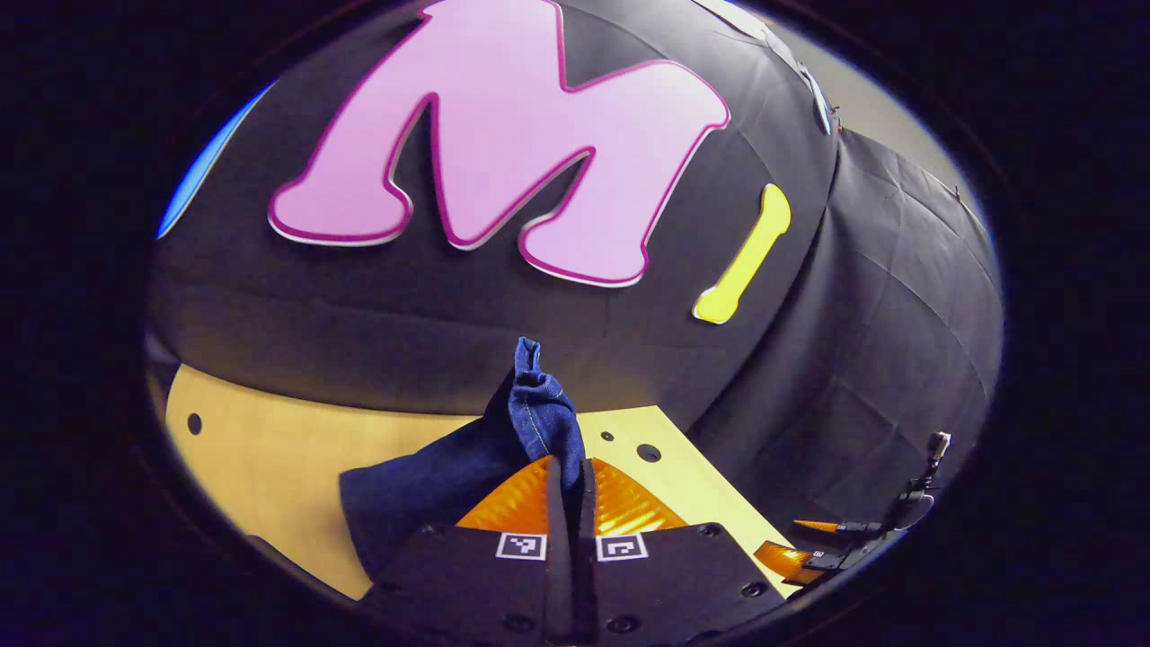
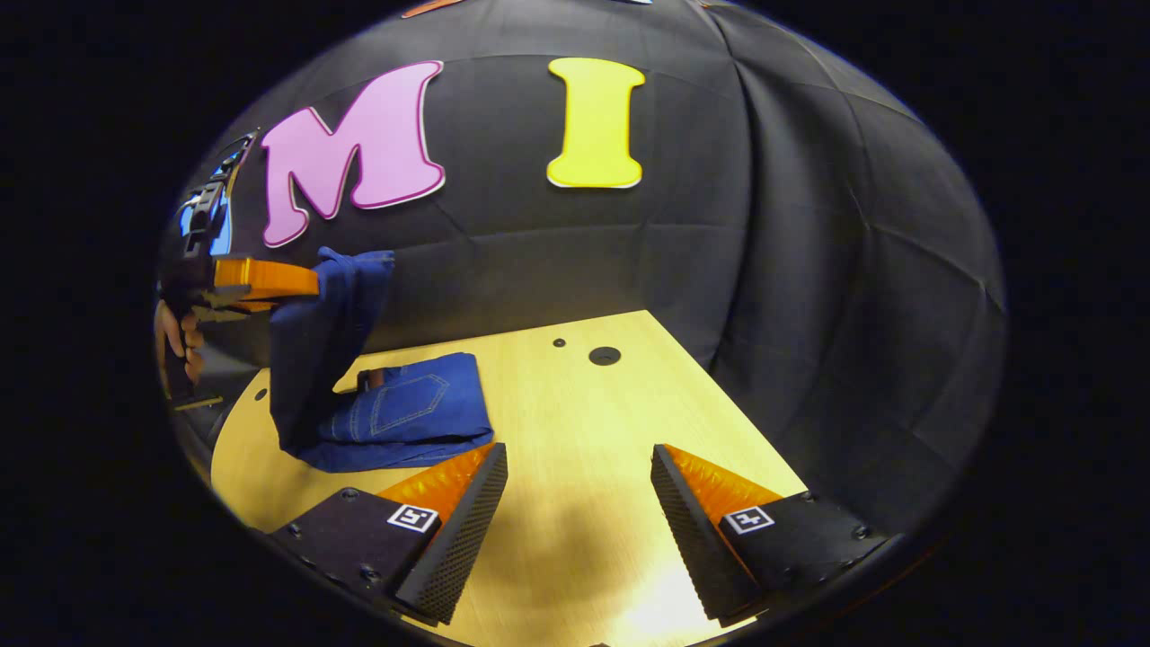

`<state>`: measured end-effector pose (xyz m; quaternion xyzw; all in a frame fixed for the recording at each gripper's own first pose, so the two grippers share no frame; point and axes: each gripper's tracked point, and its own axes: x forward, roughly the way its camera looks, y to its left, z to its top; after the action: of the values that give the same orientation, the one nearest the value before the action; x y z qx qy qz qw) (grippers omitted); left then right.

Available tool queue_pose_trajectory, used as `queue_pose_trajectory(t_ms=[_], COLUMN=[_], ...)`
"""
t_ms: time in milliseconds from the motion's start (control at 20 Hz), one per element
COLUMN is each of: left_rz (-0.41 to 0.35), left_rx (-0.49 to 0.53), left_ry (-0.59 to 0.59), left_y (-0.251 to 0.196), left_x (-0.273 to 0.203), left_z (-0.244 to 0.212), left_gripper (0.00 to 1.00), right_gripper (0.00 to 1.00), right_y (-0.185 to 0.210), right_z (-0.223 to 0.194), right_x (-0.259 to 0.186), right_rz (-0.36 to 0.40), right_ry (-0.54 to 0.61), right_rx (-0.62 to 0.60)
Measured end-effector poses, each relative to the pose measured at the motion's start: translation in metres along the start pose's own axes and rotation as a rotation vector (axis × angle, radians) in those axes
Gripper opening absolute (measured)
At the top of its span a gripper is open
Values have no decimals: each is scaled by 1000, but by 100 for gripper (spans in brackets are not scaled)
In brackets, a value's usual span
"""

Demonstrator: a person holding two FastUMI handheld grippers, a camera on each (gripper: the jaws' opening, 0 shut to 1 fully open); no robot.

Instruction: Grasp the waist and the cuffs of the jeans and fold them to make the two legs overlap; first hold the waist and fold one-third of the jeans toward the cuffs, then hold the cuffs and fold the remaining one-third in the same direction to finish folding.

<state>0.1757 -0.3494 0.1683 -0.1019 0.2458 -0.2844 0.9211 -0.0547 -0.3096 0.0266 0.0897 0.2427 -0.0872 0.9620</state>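
My left tongs (image 1: pixel 571 476) are clenched on a bunched end of the jeans (image 1: pixel 530 409), holding it up above the bench (image 1: pixel 269 440); the denim hangs down to the wood on the left. My right tongs (image 2: pixel 579 503) are released, fingers spread wide over bare bench. In the right gripper view, the jeans (image 2: pixel 395 409) lie folded at the bench's left side, back pocket up, with one end lifted by the left tongs (image 2: pixel 310 280).

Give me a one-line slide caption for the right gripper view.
Open right tool hovers over the wooden table while the left tool lifts one end of the jeans.
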Motion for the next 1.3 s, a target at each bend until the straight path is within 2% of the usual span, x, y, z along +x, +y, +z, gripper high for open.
queue_pose_trajectory(t_ms=[150, 300, 400, 500, 550, 600, 650, 700, 750, 900, 1050, 1300], left_rz=[15, 59, 78, 84, 82, 77, 78, 90, 98, 143, 246, 377], left_rx=[23, 38, 31, 44, 48, 52, 60, 74, 87, 141, 176, 103], left_ry=[110, 197, 211, 176, 148, 118, 88, 40, 2, -119, -234, -358], left_y=[-8, -9, -9, -9, -12, -16, -18, -17, -18, -23, -21, -22], left_x=[51, 71, 71, 51, 33, 21, 3, -18, -37, -115, -204, -337], left_z=[-46, -81, -93, -82, -68, -58, -49, -39, -30, -8, 1, -16], left_gripper=[6, 10, 22, 41, 67, 72, 83, 90, 95, 96, 97, 97], right_gripper=[99, 99, 99, 99, 99, 99, 99, 99, 99, 99, 99, 99], right_y=[-11, -13, -17, -12, -8, -6, -2, 3, 8, 31, 58, 94], right_z=[-5, 2, 5, 7, 10, 13, 16, 20, 25, 47, 81, 130], right_x=[-2, -4, -12, -21, -30, -36, -42, -50, -56, -83, -123, -211], right_rz=[-18, -17, -5, 11, 21, 29, 36, 44, 53, 99, 148, 226], right_ry=[22, 22, 26, 32, 29, 22, 14, 5, -4, -46, -137, -340], right_rx=[30, 39, 40, 35, 32, 25, 17, 9, 6, -2, -38, -56])
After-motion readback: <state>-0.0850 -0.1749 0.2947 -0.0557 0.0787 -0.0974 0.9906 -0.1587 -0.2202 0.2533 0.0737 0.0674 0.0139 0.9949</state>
